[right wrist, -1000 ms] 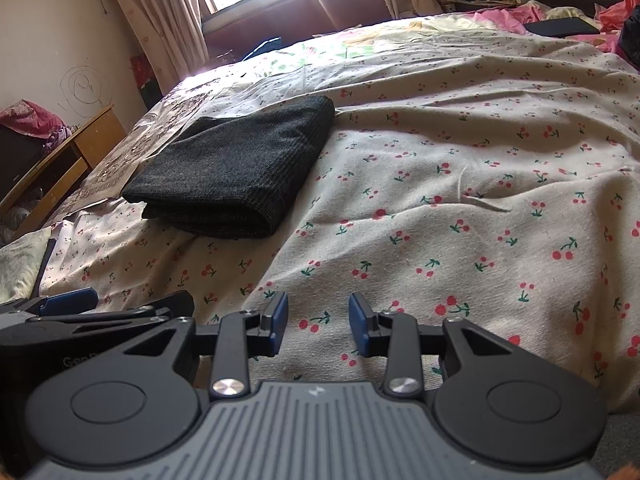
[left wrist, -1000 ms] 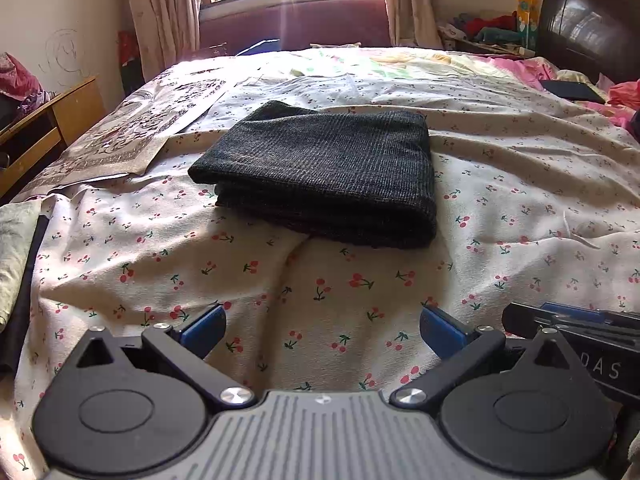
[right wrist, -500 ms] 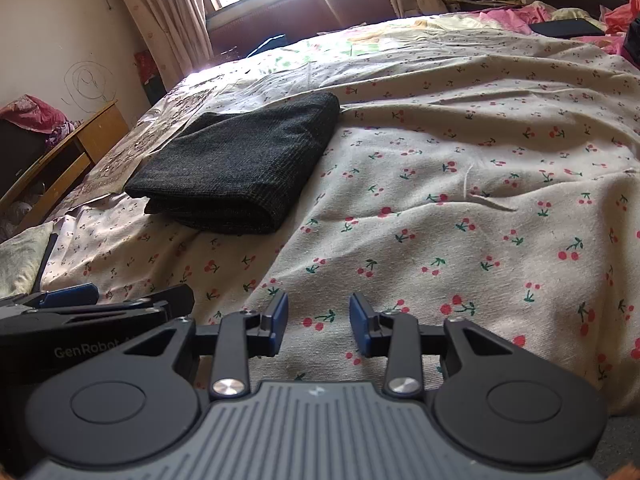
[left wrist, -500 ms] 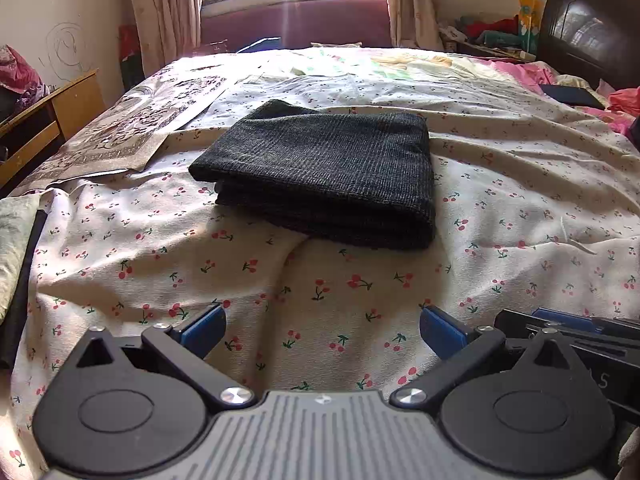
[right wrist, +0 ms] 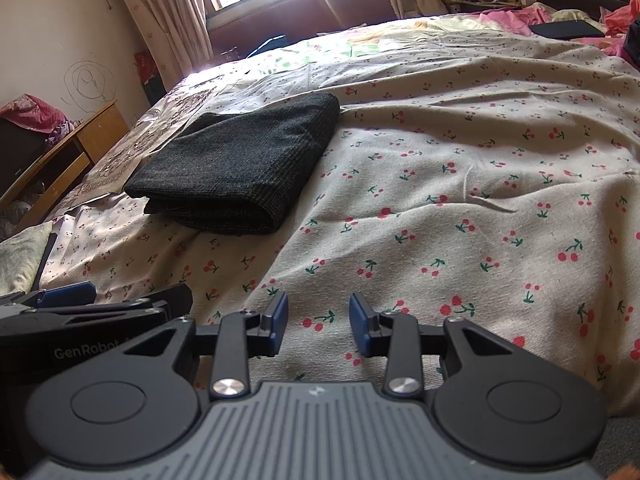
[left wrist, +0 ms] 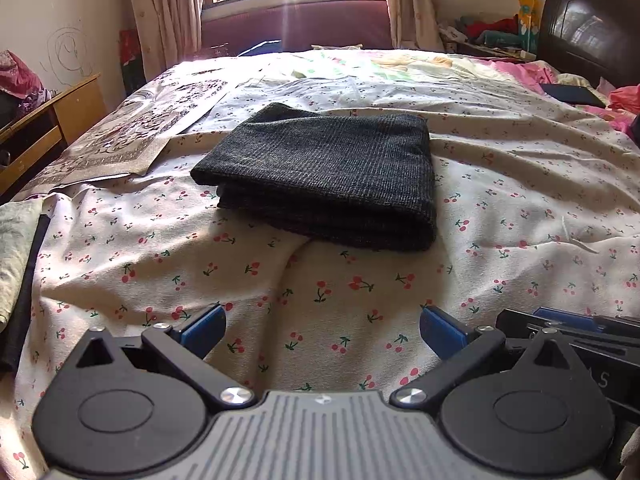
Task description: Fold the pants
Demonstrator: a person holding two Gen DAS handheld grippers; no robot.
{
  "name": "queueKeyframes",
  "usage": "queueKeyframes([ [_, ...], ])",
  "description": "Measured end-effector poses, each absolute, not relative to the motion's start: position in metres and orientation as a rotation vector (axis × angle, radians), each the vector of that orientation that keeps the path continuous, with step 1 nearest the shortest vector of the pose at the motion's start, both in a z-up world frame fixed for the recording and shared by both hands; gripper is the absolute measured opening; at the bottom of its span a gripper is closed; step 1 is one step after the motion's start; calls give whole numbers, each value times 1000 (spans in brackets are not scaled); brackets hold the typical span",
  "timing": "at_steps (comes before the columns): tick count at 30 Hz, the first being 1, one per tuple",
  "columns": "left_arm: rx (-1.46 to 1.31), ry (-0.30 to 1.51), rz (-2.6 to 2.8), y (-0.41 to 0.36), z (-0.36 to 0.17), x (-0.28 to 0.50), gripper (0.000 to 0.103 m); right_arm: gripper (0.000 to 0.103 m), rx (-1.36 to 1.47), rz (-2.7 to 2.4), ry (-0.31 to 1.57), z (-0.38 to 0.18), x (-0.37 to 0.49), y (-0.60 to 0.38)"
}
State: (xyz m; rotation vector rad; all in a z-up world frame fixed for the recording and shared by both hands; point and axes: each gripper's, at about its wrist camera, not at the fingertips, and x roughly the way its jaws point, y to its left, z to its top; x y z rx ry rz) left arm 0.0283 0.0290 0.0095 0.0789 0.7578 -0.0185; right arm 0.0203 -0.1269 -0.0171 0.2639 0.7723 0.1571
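The dark grey pants (left wrist: 324, 172) lie folded in a thick rectangular stack on the cherry-print bedsheet (left wrist: 320, 292). They also show in the right wrist view (right wrist: 240, 168), to the left. My left gripper (left wrist: 320, 330) is open wide and empty, low over the sheet, well short of the pants. My right gripper (right wrist: 318, 322) is open with a narrower gap and empty, near the bed's front edge. Each gripper shows at the edge of the other's view.
A patterned cloth (left wrist: 120, 140) lies on the bed's left side. A wooden desk (left wrist: 44, 128) stands left of the bed. A dark headboard (left wrist: 592, 28) and pink bedding (left wrist: 532, 72) are far right. A light cloth (left wrist: 16, 248) lies at the near left.
Both grippers have drawn back a little and tilted slightly up. The pants have not moved. Both stay open.
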Motion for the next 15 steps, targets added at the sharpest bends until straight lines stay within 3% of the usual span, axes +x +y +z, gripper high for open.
queueKeyframes([
  [15,90,748,-14,29,11,28,103,36,264,157,772,-17,20,-127],
])
